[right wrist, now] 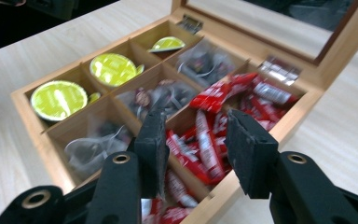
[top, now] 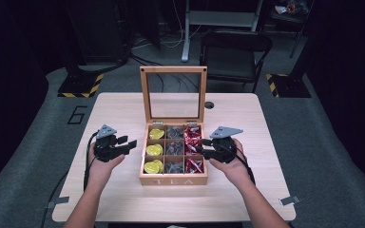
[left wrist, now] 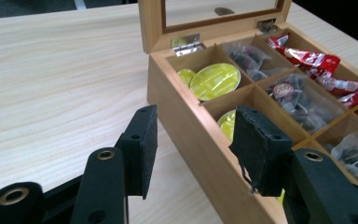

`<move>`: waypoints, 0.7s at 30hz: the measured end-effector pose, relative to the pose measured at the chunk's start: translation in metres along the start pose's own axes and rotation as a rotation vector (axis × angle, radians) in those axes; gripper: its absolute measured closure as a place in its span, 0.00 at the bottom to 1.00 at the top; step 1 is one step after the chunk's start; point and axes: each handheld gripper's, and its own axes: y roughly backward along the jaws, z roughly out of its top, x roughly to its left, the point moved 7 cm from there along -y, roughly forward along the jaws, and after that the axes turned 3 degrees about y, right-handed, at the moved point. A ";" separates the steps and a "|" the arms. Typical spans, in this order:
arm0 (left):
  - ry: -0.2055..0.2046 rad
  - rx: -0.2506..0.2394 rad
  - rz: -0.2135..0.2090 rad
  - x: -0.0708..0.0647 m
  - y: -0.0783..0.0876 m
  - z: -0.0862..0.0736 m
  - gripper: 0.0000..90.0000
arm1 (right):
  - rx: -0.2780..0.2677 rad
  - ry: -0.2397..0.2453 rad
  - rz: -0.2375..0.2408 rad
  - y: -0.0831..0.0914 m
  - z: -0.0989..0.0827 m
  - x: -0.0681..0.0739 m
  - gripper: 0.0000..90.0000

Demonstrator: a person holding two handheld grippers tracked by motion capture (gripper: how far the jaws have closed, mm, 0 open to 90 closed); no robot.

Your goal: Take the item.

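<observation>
1. A wooden tea box [top: 173,179] sits on the pale worktop [top: 123,114] between the two grippers, its glass-paned lid [top: 173,95] standing upright at the far side. The word "TEA" is cut into the front wall facing the person.
2. The box has nine compartments in three columns: yellow-green foil-topped pods [top: 154,150] nearest the left gripper, clear sachets of dark tea [top: 174,148] in the middle, red wrapped packets [top: 193,142] nearest the right gripper. Print on the red packets and pod lids is too blurred to read.
3. The left gripper [top: 132,144] is held just beside the box's left wall. In the left gripper view its fingers [left wrist: 142,149] stand partly apart with nothing between them; one pad is over the bare worktop, the other over the box's near edge by a pod compartment.
4. The right gripper [top: 201,146] reaches over the red column. In the right gripper view its fingers [right wrist: 153,144] stand partly apart directly above the red packets [right wrist: 205,140], gripping nothing; the packets lie below the gap.
5. A painted "6" [top: 77,114] marks the floor beyond the worktop's left edge.
</observation>
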 end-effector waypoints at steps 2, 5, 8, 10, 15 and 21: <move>0.011 0.002 0.000 0.002 0.001 -0.003 0.56 | 0.004 -0.003 0.015 -0.002 -0.005 0.005 0.64; 0.020 -0.002 0.010 0.005 0.003 -0.005 0.56 | 0.018 0.012 0.024 -0.005 -0.012 0.011 0.67; 0.023 -0.007 0.012 0.006 0.004 -0.005 0.55 | 0.041 0.021 0.037 -0.010 -0.018 0.017 0.67; 0.025 -0.011 0.012 0.005 0.005 -0.005 0.55 | 0.054 0.017 0.049 -0.013 -0.023 0.020 0.68; 0.023 -0.006 0.012 0.004 0.005 -0.007 0.55 | 0.075 0.014 0.073 -0.022 -0.030 0.025 0.68; 0.015 -0.004 0.018 0.004 0.006 -0.008 0.55 | 0.090 -0.007 0.095 -0.027 -0.036 0.028 0.66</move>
